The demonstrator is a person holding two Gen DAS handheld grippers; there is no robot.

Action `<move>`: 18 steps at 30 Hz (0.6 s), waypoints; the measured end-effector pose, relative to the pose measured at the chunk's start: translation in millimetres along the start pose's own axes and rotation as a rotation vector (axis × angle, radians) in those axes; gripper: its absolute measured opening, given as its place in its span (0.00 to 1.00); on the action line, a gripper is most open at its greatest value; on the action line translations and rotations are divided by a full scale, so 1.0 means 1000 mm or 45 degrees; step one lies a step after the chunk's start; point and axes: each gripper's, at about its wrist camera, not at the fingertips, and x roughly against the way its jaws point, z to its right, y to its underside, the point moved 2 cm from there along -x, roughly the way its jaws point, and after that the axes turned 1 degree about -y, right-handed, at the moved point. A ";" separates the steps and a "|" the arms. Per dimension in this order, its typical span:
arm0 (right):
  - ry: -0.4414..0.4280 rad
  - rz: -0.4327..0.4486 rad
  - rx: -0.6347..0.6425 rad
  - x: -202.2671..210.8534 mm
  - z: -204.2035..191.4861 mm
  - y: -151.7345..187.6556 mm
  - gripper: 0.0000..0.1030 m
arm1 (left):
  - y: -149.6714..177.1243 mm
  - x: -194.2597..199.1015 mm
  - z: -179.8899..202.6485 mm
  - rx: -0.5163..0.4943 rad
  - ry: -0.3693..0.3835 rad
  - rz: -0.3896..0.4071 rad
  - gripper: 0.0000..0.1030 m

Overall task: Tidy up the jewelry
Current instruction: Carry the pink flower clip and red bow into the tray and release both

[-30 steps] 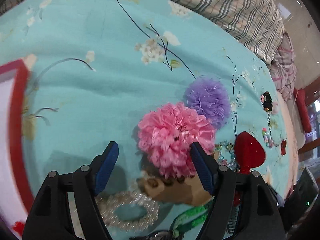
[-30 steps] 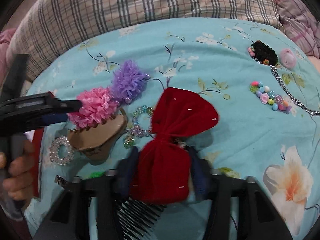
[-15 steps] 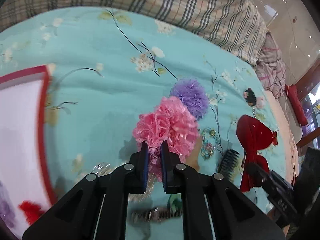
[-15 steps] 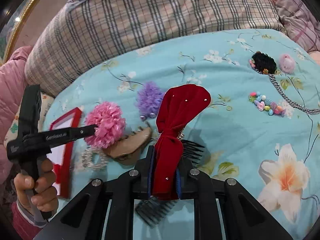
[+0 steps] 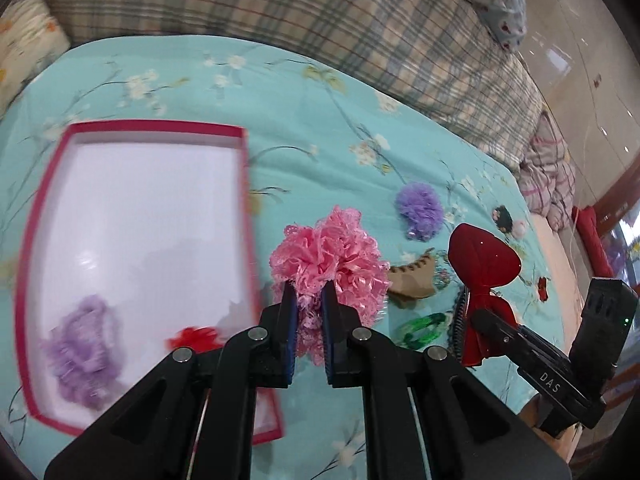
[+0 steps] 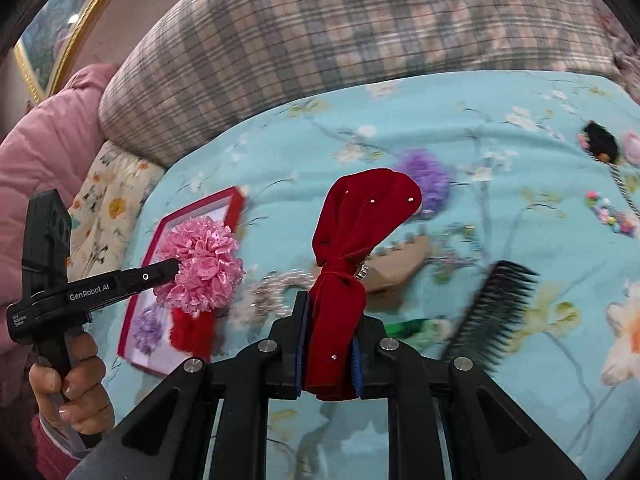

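My left gripper (image 5: 308, 312) is shut on a frilly pink scrunchie (image 5: 332, 258), held above the bed just right of the red-rimmed white box (image 5: 240, 136). Inside the box lie a lilac scrunchie (image 5: 82, 352) and a small red piece (image 5: 194, 338). My right gripper (image 6: 330, 344) is shut on a dark red velvet bow (image 6: 360, 224), lifted off the bed with its black comb (image 6: 492, 312) swinging at the right. In the right wrist view the left gripper (image 6: 172, 270) carries the pink scrunchie (image 6: 202, 264) over the box (image 6: 236, 200).
On the turquoise flowered bedspread lie a purple scrunchie (image 5: 420, 210), a tan claw clip (image 5: 412, 280), a green clip (image 5: 424, 326), a pearl bracelet (image 6: 276, 292), a black hair piece with chain (image 6: 600, 144) and a bead string (image 6: 610, 214). A plaid pillow (image 6: 360, 32) borders the far edge.
Both grippers closed on their pieces and lifted them off the bed. The left one carried the pink scrunchie leftward to the box; the bow rose with its comb dangling.
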 end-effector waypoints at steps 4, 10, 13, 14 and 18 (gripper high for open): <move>-0.035 -0.018 0.036 -0.010 -0.019 -0.001 0.16 | 0.004 0.012 -0.020 0.040 -0.021 0.018 0.08; -0.087 -0.041 0.075 -0.025 -0.040 -0.004 0.16 | 0.005 0.029 -0.046 0.096 -0.048 0.053 0.08; -0.104 -0.042 0.089 -0.030 -0.051 -0.004 0.16 | 0.002 0.041 -0.058 0.110 -0.056 0.079 0.08; -0.116 -0.041 0.091 -0.032 -0.055 -0.005 0.16 | 0.001 0.045 -0.062 0.112 -0.064 0.095 0.08; -0.168 -0.060 0.134 -0.047 -0.079 -0.006 0.16 | -0.005 0.056 -0.081 0.143 -0.093 0.138 0.08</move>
